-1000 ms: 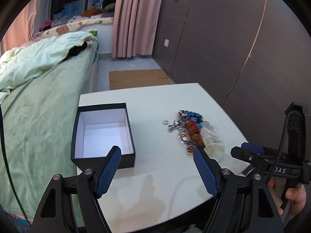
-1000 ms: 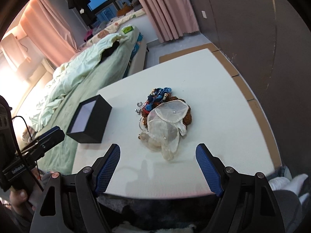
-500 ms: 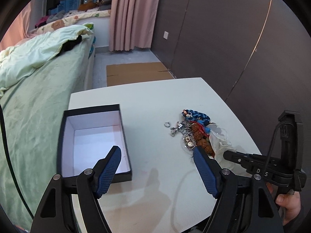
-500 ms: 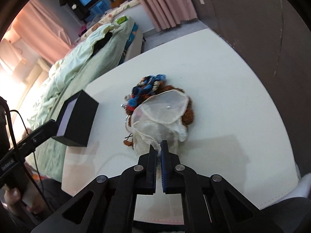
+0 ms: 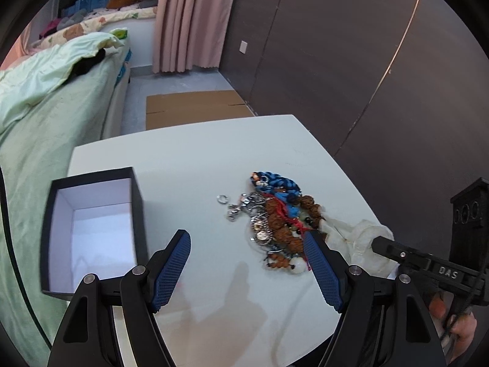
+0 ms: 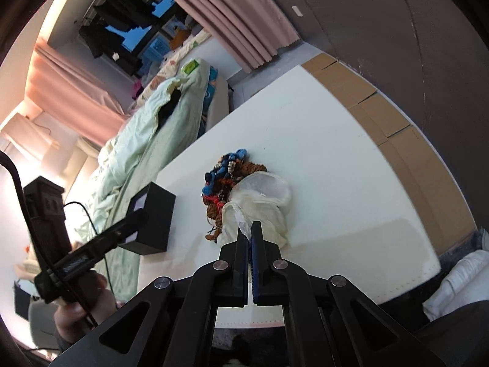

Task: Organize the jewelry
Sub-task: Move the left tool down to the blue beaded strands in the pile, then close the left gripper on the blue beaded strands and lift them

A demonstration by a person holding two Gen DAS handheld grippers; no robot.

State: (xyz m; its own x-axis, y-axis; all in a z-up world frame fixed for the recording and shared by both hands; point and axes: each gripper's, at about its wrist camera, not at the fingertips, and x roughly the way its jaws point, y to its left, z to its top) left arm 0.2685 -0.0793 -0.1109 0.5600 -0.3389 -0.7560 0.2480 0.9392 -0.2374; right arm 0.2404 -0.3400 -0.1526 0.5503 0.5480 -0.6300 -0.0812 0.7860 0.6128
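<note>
Jewelry [image 5: 275, 214] lies heaped mid-table beside the sheer pouch [image 6: 262, 202], whose corner the right gripper [image 6: 250, 229] has just pinched, freeing the pile; left gripper [image 5: 244, 263] hovers wide, empty.

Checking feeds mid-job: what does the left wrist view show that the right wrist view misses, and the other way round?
Left wrist only: the white, empty inside of the black box, the loose silver ring beside the jewelry pile, and the left gripper open over bare table.

Right wrist only: the right gripper shut on the edge of the sheer pouch.

Both: box, pile, pouch, white table, green bed.
</note>
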